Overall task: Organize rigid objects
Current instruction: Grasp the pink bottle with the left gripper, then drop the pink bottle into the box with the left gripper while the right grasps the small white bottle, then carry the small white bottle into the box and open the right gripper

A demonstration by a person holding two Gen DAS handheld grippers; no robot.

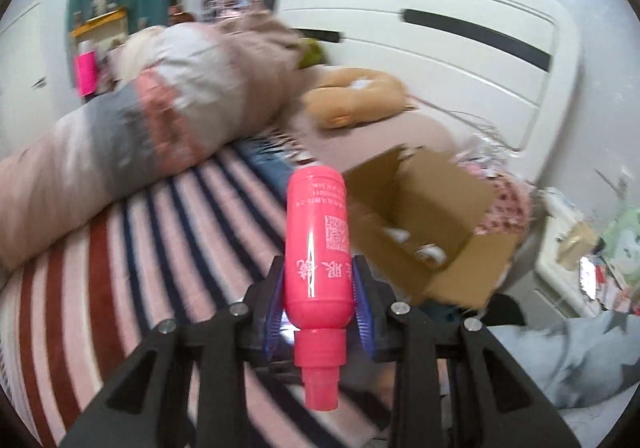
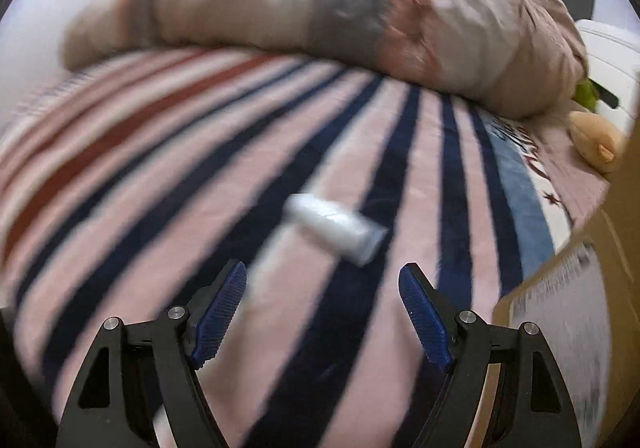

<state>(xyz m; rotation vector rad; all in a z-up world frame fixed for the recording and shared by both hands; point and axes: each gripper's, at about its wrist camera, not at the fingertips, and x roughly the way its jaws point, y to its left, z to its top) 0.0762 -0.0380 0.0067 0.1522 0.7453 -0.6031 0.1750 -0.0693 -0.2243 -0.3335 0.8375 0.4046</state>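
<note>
Striped pink bedspread [image 2: 280, 151] below; my left gripper [image 1: 318, 284] pinches a pink plastic bottle [image 1: 316, 244], brown cardboard box [image 1: 432, 236] at two o'clock. Right gripper [image 2: 322, 296] spread; white plastic tube [image 2: 336, 226] at twelve remains.
</note>
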